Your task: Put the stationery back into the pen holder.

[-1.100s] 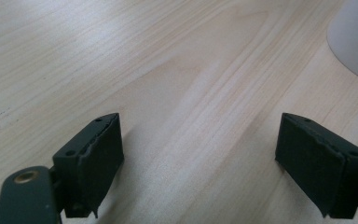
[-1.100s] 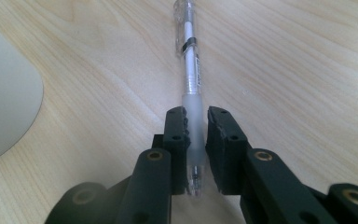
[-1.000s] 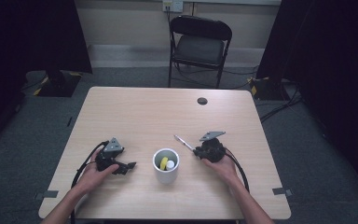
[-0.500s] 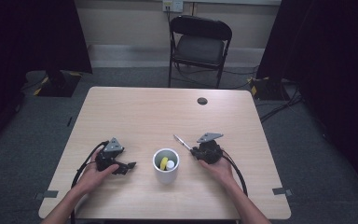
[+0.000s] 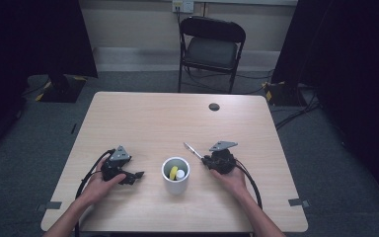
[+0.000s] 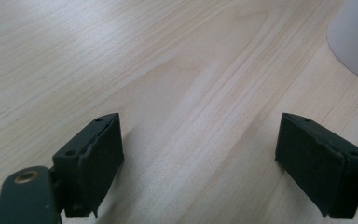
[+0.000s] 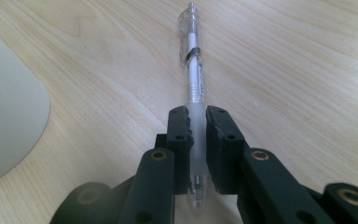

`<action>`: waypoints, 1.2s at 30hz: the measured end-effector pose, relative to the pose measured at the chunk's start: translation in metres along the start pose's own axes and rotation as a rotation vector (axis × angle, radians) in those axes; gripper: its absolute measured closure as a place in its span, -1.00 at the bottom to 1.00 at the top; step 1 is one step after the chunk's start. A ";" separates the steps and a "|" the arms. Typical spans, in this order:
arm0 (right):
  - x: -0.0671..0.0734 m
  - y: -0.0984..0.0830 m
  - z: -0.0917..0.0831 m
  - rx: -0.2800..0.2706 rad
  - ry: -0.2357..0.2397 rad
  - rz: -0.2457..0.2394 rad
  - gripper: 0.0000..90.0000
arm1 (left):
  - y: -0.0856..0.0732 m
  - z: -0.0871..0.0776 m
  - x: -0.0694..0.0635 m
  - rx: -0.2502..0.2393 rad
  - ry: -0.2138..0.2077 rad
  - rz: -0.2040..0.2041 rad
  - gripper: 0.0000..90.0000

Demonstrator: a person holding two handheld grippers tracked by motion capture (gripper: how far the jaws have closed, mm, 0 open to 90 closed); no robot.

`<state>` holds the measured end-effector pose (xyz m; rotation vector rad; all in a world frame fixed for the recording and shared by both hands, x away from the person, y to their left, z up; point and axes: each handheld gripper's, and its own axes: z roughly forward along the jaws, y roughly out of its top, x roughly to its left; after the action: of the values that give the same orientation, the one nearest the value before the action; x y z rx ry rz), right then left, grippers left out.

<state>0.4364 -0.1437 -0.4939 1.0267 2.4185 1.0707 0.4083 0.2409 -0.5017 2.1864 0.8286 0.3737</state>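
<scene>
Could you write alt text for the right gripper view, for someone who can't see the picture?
Two black tongs are shut on a clear pen, which points away across a pale wooden table. The curved edge of a white cup shows at the left.

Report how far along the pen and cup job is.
Done: the white cup already holds a yellow item and a white one. In hand: the right gripper is shut on the clear pen, which lies low over the table beside the cup. Left: probably moving the pen into the cup. The left gripper is open, holding nothing.
</scene>
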 end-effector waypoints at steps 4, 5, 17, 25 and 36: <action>0.001 0.000 0.000 0.003 -0.001 0.015 0.79 | 0.000 0.000 0.000 0.001 -0.001 0.000 -0.68; 0.001 0.000 0.000 0.000 -0.001 0.010 0.79 | 0.000 0.000 0.000 0.001 -0.001 0.000 -0.68; -0.001 0.005 -0.012 -0.034 0.023 0.029 0.80 | 0.000 0.000 0.001 0.008 -0.002 0.009 -0.68; -0.007 0.009 -0.027 -0.085 0.027 0.048 0.80 | 0.000 0.000 0.001 0.008 -0.002 0.010 -0.68; -0.013 0.013 -0.043 -0.134 0.042 0.079 0.80 | 0.000 0.000 0.000 0.001 0.000 0.001 -0.68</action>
<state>0.4294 -0.1698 -0.4557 1.0724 2.3188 1.2740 0.4083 0.2409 -0.5017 2.1876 0.8281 0.3739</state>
